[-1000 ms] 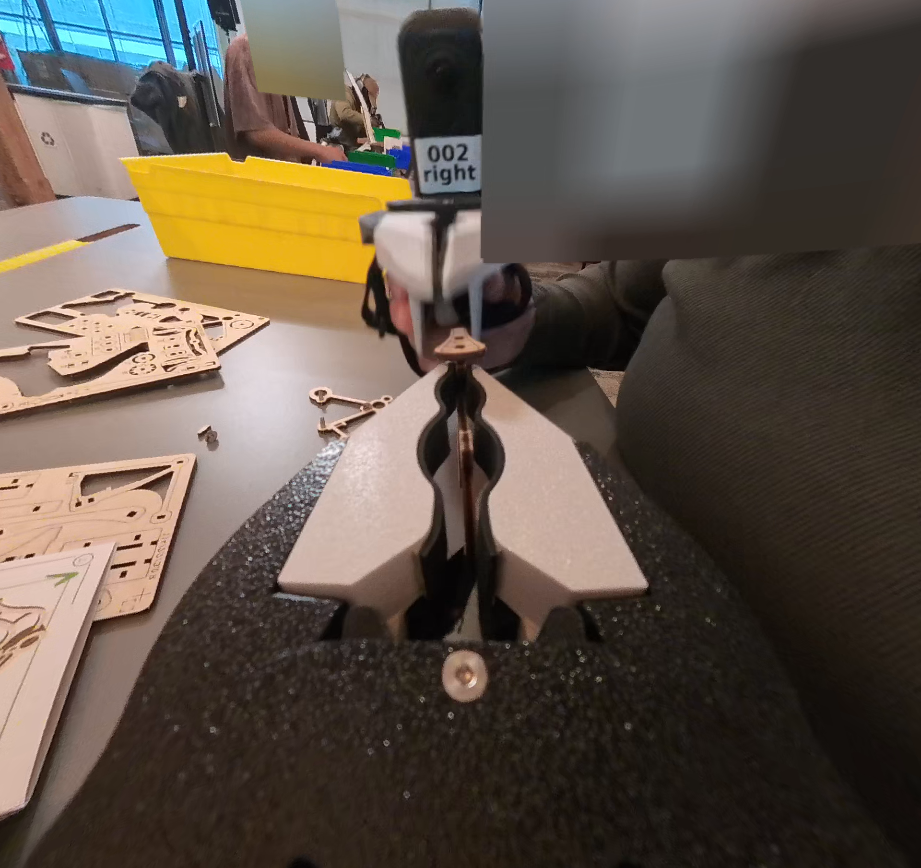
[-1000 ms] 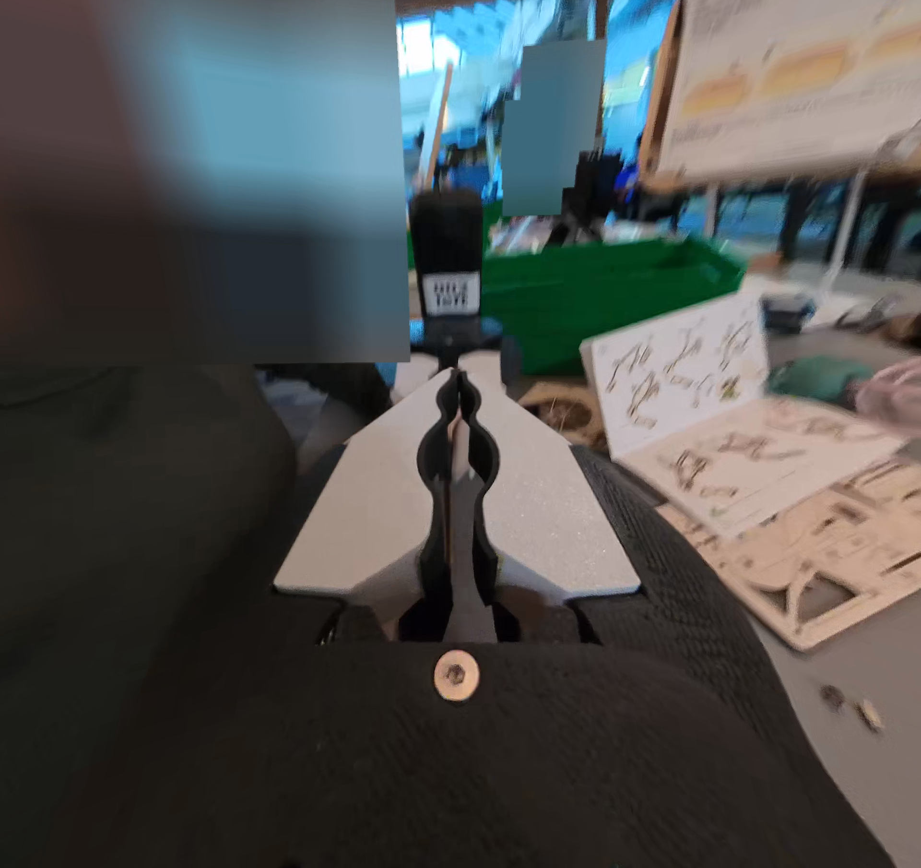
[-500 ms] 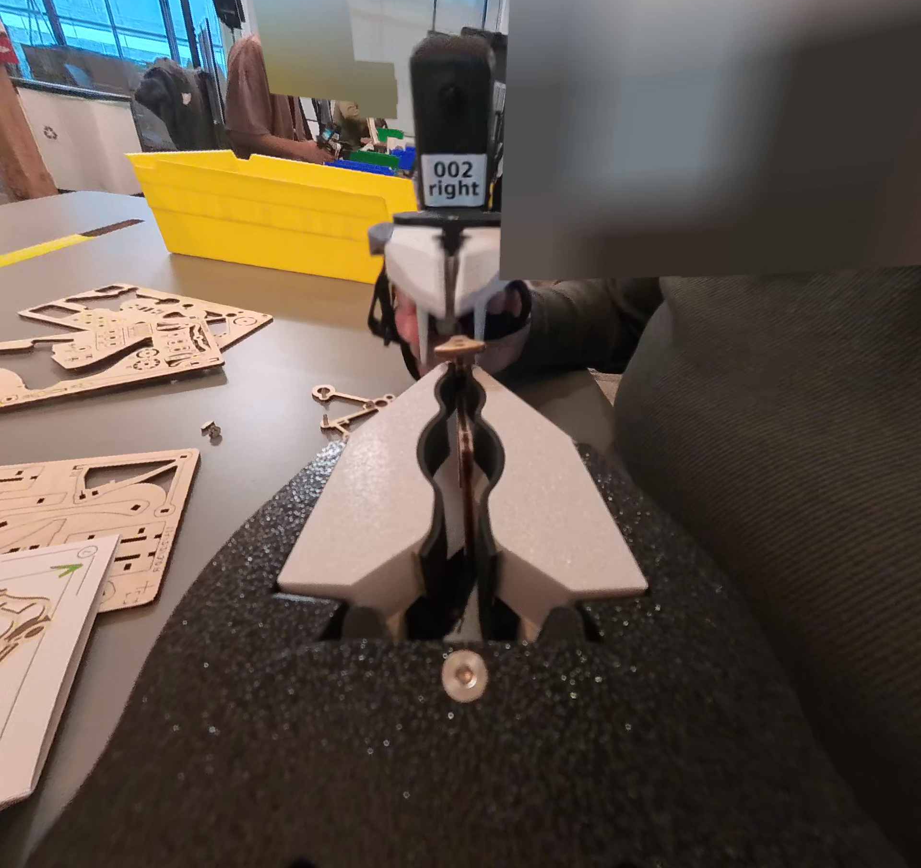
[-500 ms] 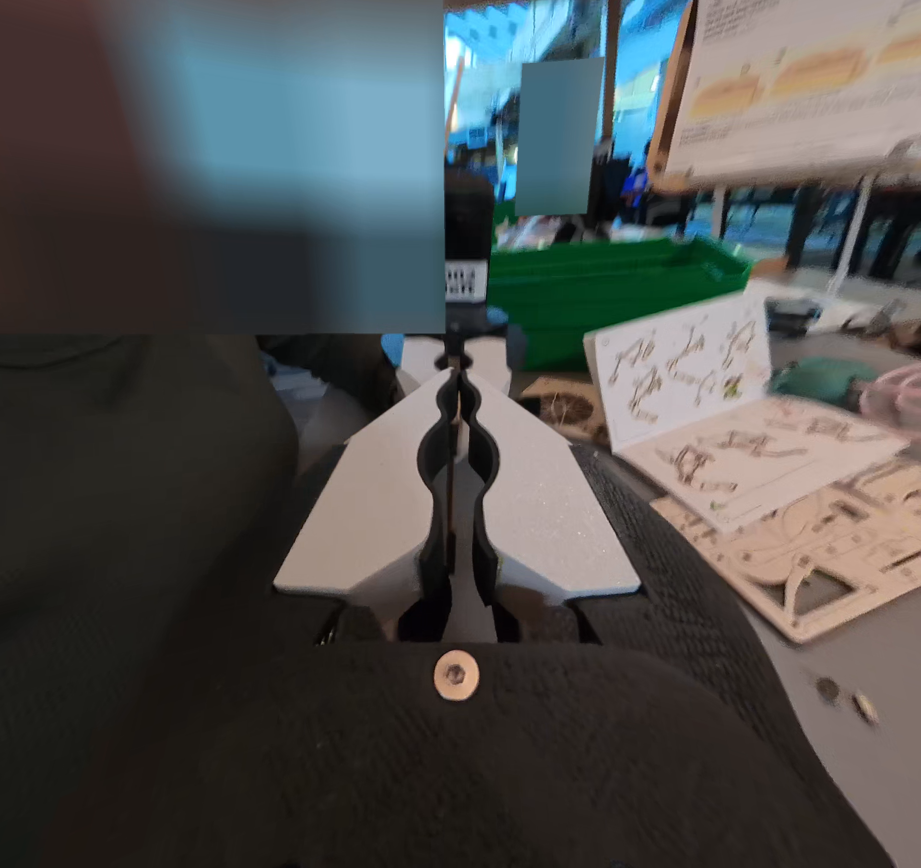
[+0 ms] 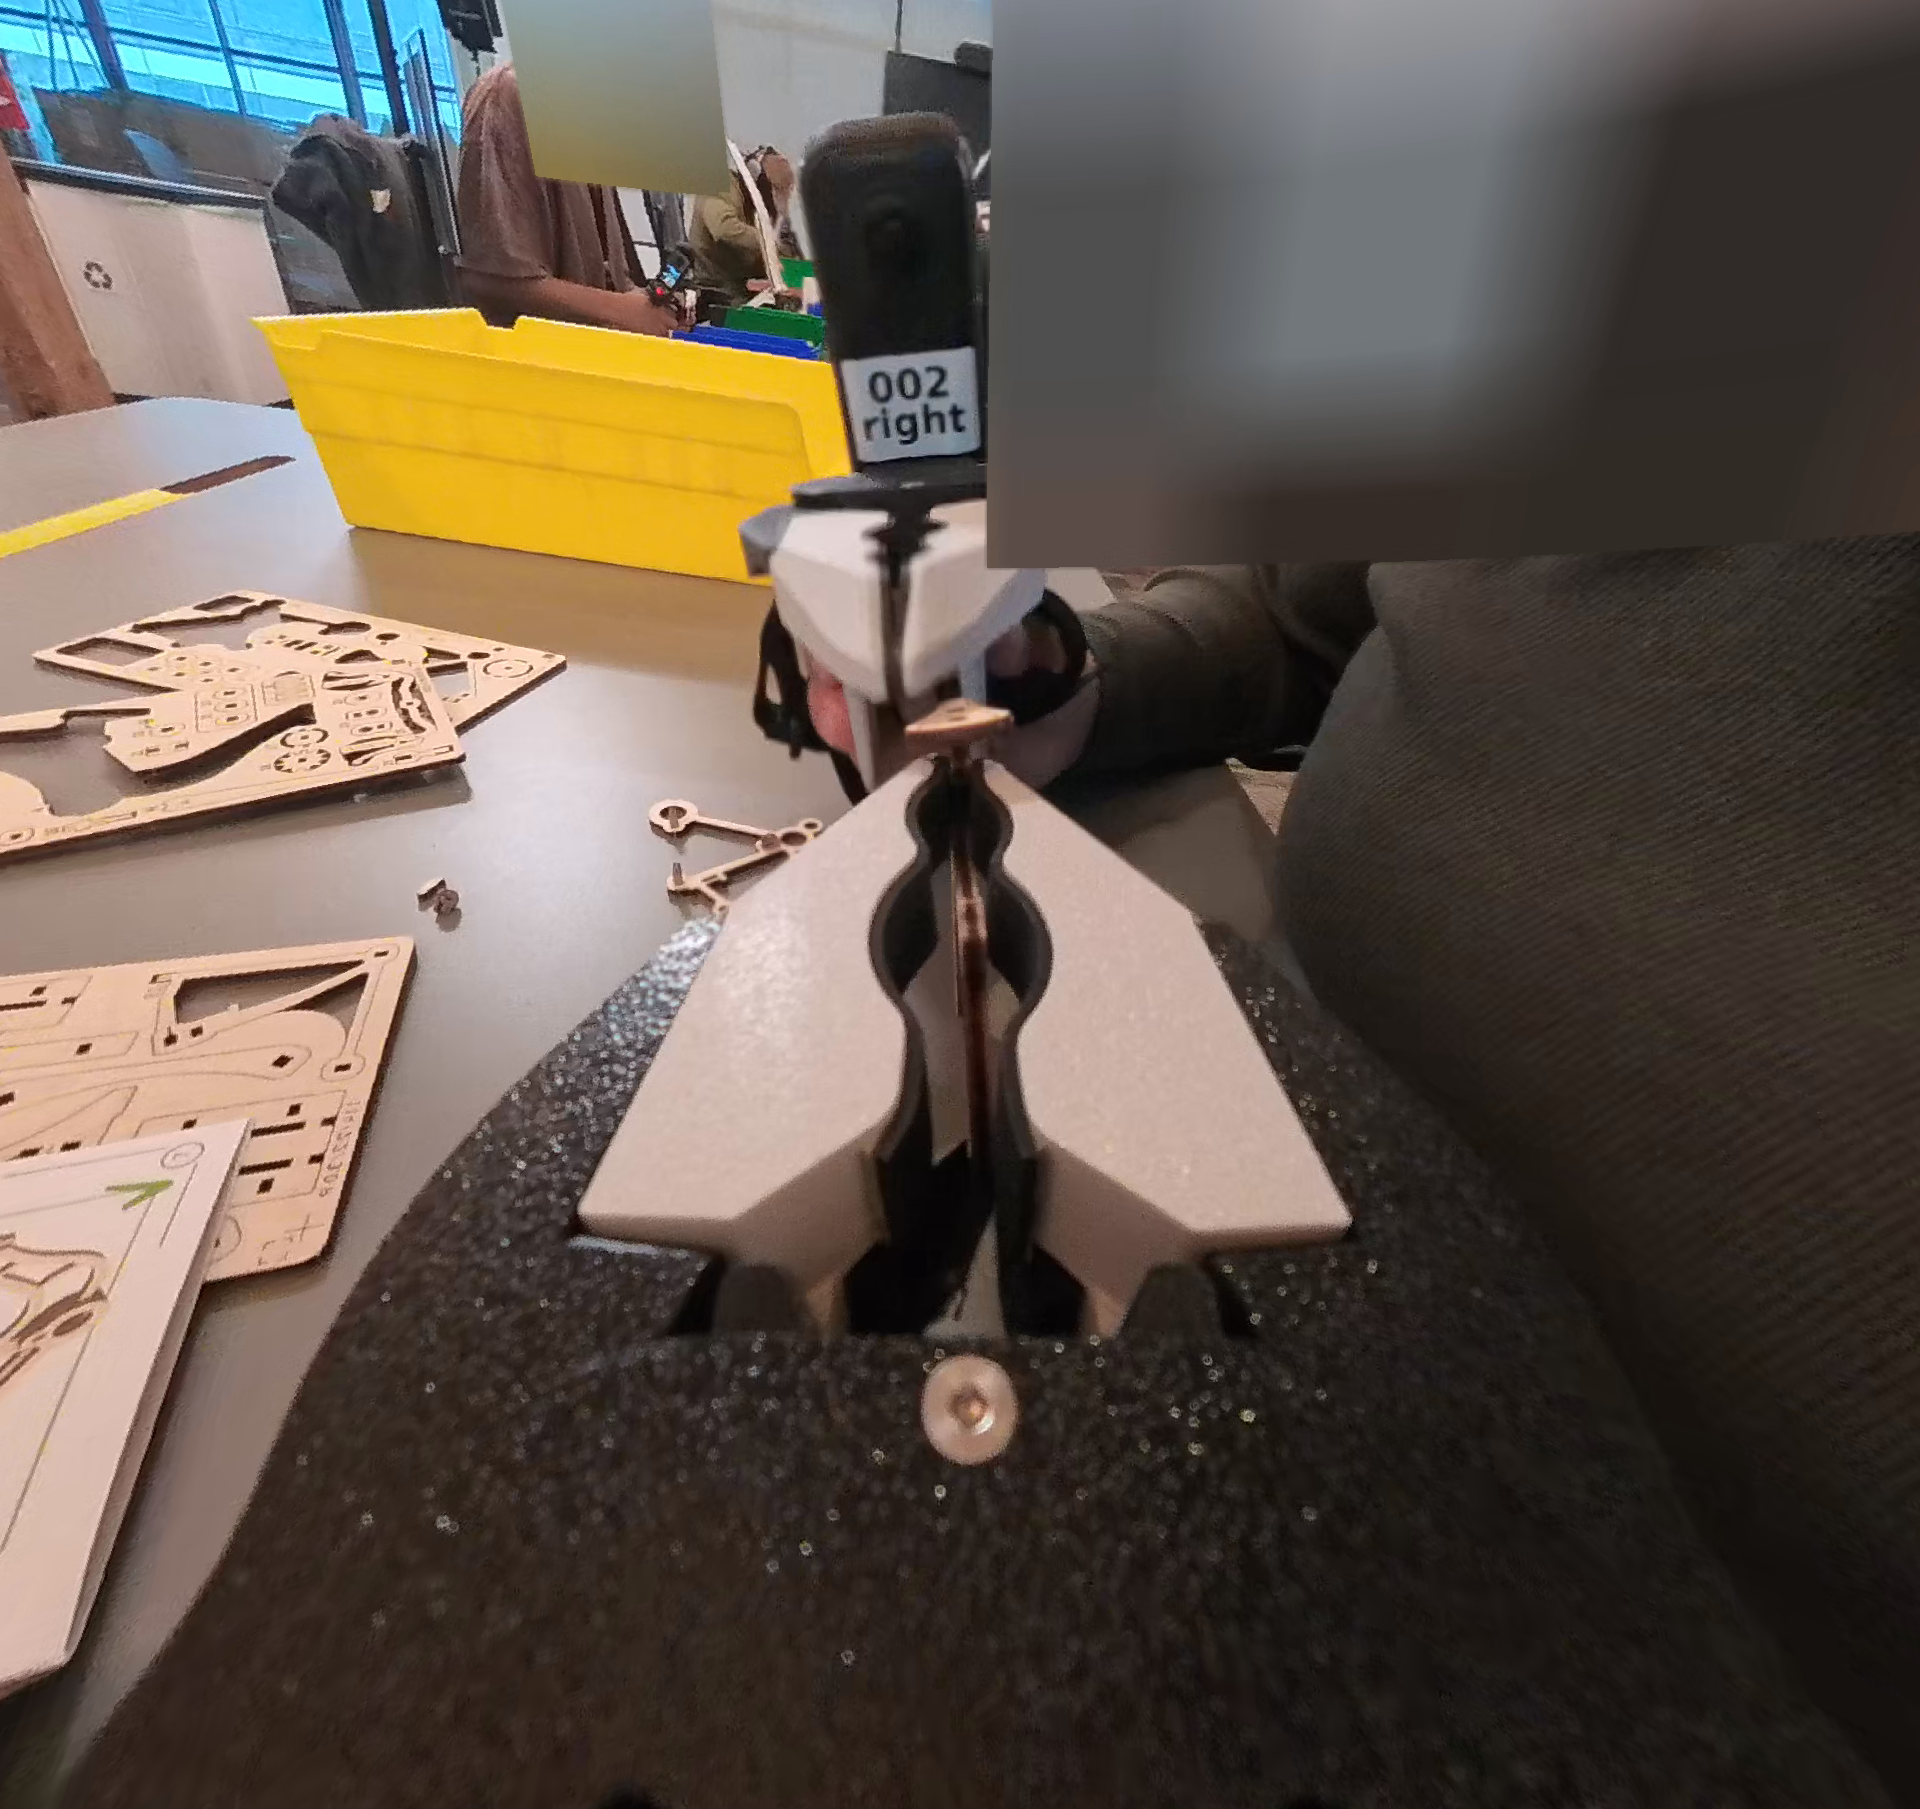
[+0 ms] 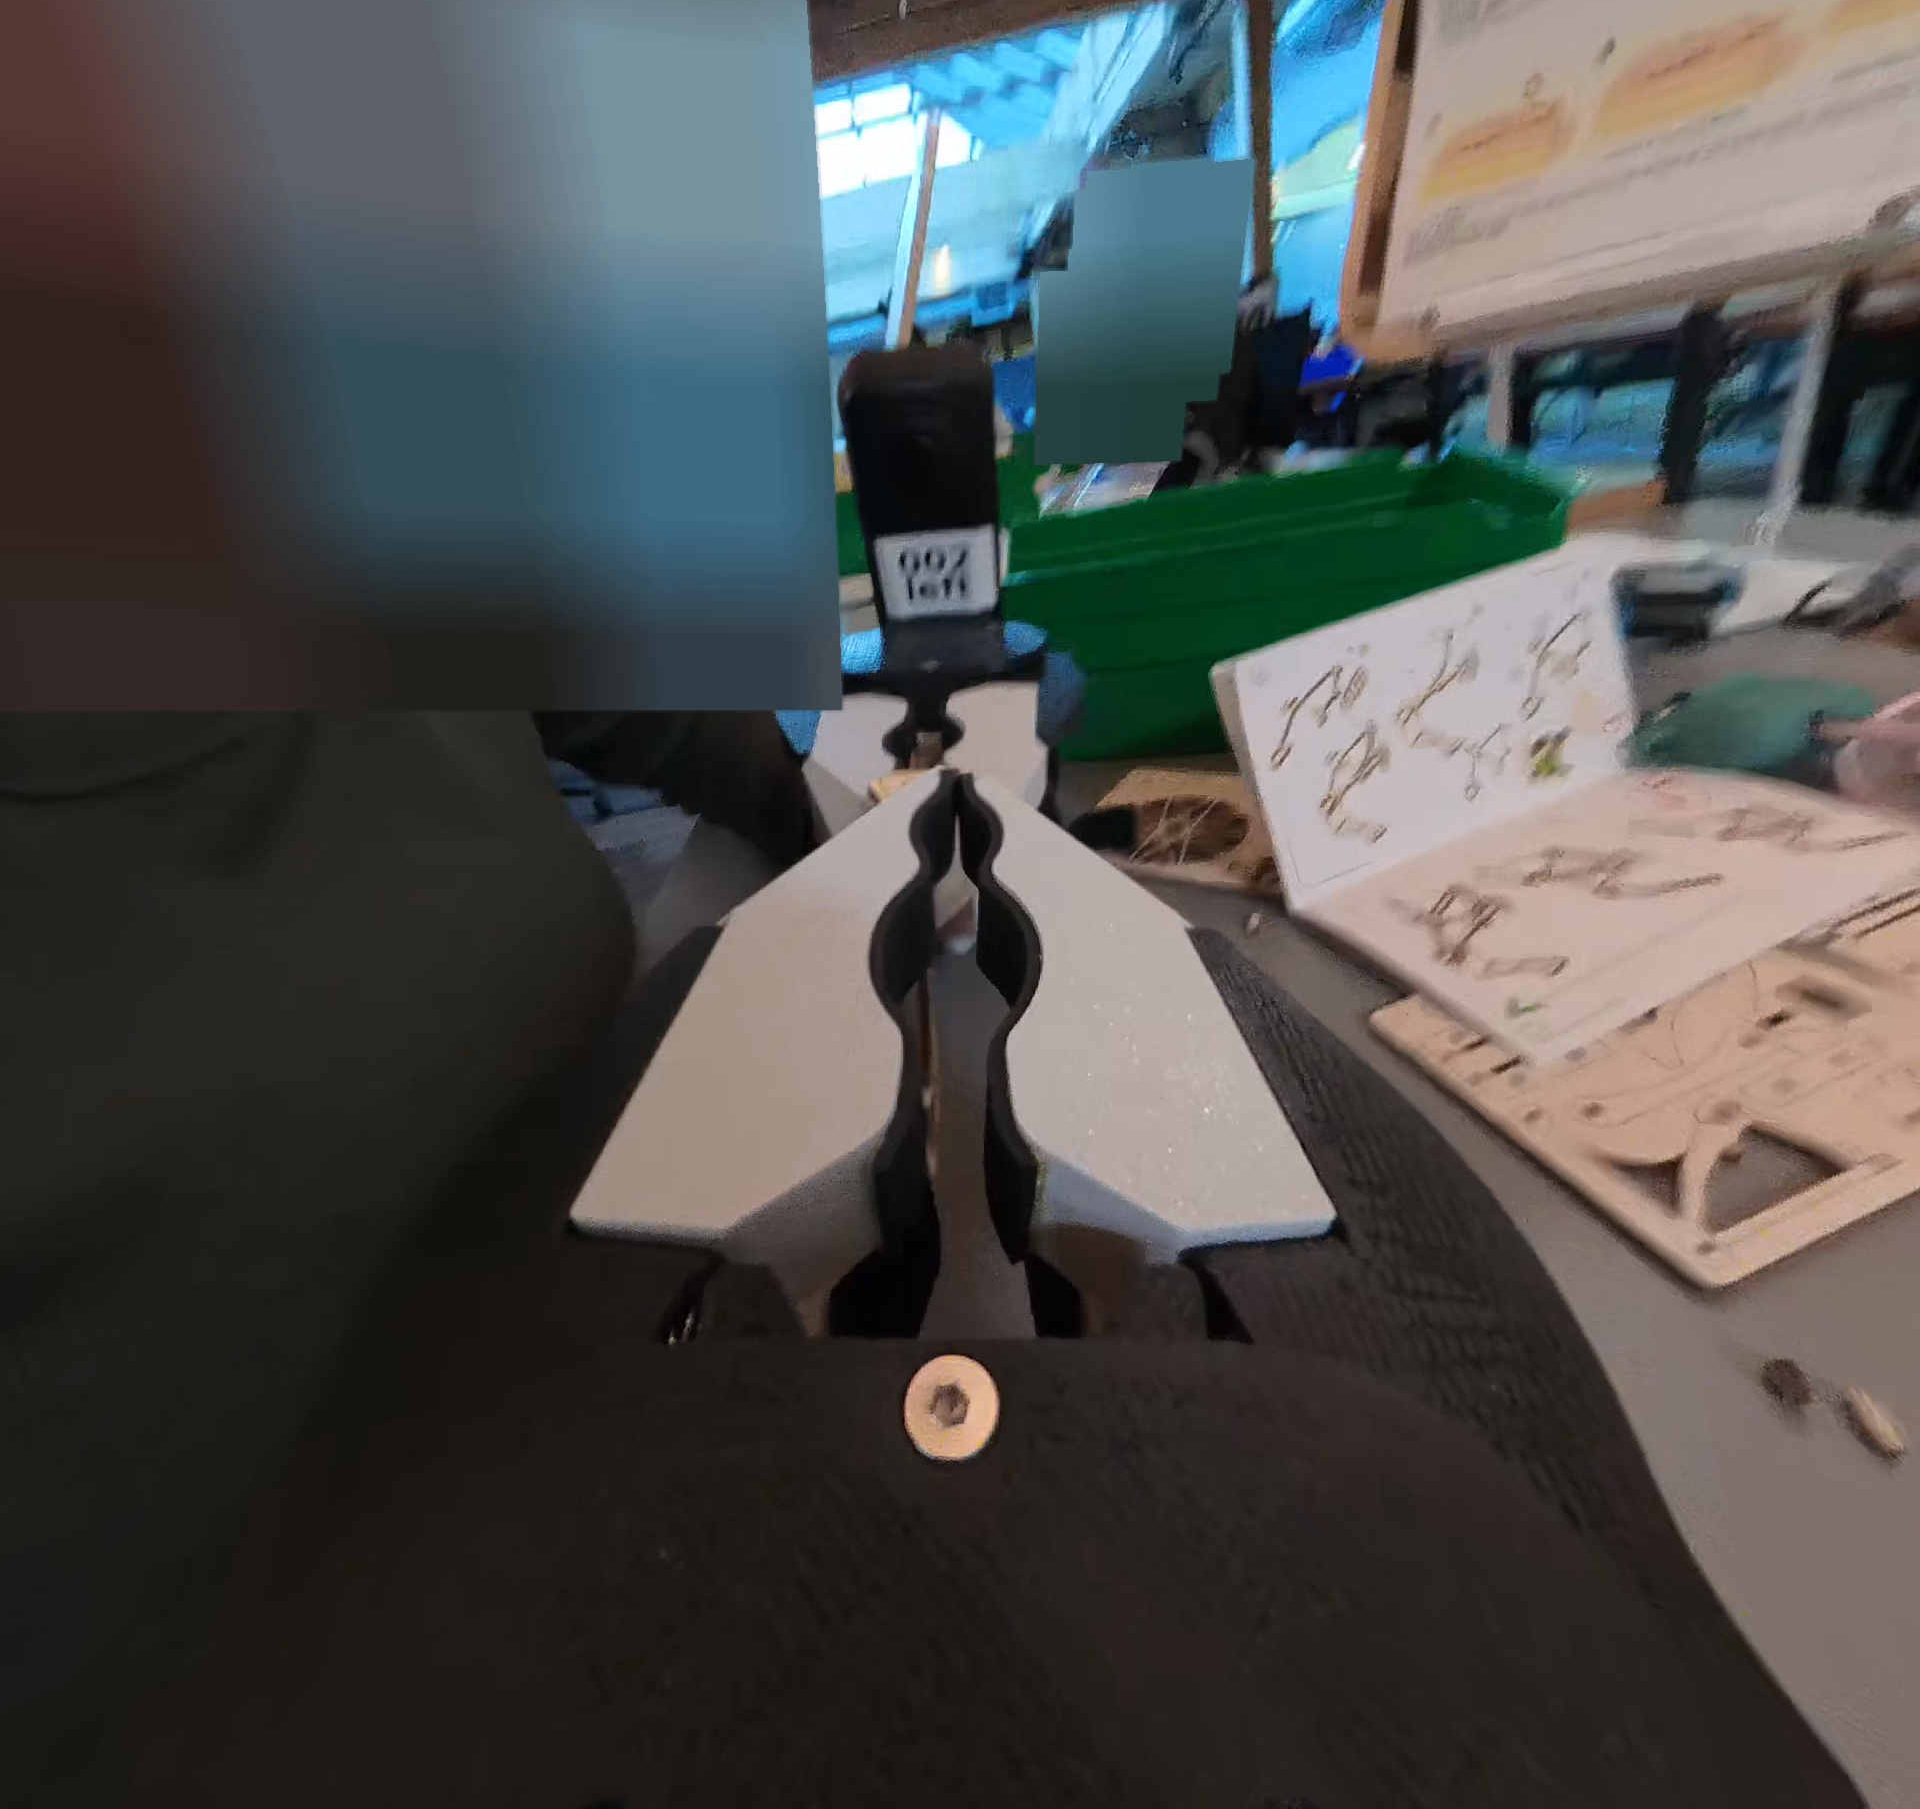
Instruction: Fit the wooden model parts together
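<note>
My left gripper point(image 5: 951, 772) is shut on a thin wooden part point(image 5: 968, 938), held edge-on between the jaws. A small flat wooden piece point(image 5: 958, 720) sits across the part's far end. My right gripper point(image 5: 891, 694) faces it tip to tip, held by a hand in a dark sleeve. In the right wrist view my right gripper point(image 6: 951, 785) is shut, with a thin wooden sliver point(image 6: 923, 1027) edge-on between its jaws. The left gripper point(image 6: 928, 749) stands just beyond its tips, and the small wooden piece point(image 6: 896, 785) shows between the two.
On the dark table point(image 5: 582, 751) lie laser-cut wooden sheets point(image 5: 260, 710) point(image 5: 187, 1053), a booklet point(image 5: 94, 1344), a loose linkage part point(image 5: 727, 855) and a yellow bin point(image 5: 561, 450). In the right wrist view there are a green bin point(image 6: 1278, 575), an open instruction booklet point(image 6: 1507, 783) and another sheet point(image 6: 1683, 1115). The tips of both grippers are at nearly the same place.
Both grippers stay shut and tip to tip. The right gripper has shifted slightly up and sideways and back again. The wooden parts remain held.
</note>
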The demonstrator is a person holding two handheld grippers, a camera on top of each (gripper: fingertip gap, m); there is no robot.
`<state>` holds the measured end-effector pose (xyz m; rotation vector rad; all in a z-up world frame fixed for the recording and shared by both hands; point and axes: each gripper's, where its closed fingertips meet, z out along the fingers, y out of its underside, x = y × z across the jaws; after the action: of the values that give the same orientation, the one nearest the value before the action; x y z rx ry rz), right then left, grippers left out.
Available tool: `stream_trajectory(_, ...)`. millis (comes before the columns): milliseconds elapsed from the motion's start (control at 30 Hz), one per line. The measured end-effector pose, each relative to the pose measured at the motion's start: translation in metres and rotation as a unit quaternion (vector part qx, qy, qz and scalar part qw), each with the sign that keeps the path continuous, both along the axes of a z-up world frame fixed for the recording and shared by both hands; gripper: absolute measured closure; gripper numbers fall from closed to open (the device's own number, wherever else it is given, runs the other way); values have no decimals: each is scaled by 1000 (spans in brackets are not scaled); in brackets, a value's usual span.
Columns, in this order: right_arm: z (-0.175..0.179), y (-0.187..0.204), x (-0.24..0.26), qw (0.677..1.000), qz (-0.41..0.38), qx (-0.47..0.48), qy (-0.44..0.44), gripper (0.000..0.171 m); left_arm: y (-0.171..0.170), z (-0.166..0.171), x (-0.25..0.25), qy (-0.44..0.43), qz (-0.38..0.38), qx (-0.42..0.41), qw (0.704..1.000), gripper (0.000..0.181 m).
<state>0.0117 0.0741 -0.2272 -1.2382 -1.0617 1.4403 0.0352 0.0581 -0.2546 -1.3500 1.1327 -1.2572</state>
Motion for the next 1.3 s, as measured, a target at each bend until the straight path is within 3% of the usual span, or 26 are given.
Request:
stream_trajectory(100, 24, 0, 6, 997, -30, 48, 53, 171, 2, 1, -1, -3, 1, -8, 1000, 181)
stream_trajectory(200, -4, -10, -6, 1000, 17, 1, 2, 171, 2, -2, -1, 5, -1, -12, 1000, 181)
stream_trajectory(333, 25, 0, 6, 997, -28, 28, 62, 171, 3, 1, -1, -7, 3, -11, 1000, 181)
stream_trajectory(367, 18, -3, 2, 998, -24, 32, 42, 171, 4, 2, -2, -10, 5, -14, 1000, 181)
stream_trajectory(433, -5, -8, -7, 1000, 9, -11, 6, 171, 4, -2, -1, 4, 3, -17, 1000, 181)
stream_trajectory(600, 31, 0, 2, 997, -15, 6, 78, 171, 4, 3, -2, -11, 4, -12, 1000, 181)
stream_trajectory(733, 2, -8, -13, 997, 21, -62, 45, 171, 4, 3, -3, -14, 7, -11, 1000, 181)
stream_trajectory(867, 34, 2, -4, 995, -2, -35, 89, 171, 5, 5, -3, -20, 9, -9, 1000, 181)
stream_trajectory(967, 2, -9, -18, 998, 16, -52, 37, 171, 6, 5, -5, -22, 11, -13, 1000, 181)
stream_trajectory(1033, 9, -2, -14, 994, 24, -91, 59, 171, 4, 7, -5, -27, 9, -5, 1000, 181)
stream_trajectory(1133, 37, -2, -10, 994, 17, -51, 96, 171, 6, 9, -6, -37, 10, -14, 999, 181)
stream_trajectory(1233, 8, -8, -22, 990, 26, -120, 70, 171, 4, 9, -8, -38, 0, -22, 999, 181)
stream_trajectory(1300, 15, 0, -16, 988, 17, -128, 81, 171, 2, 12, -8, -45, 3, -9, 999, 181)
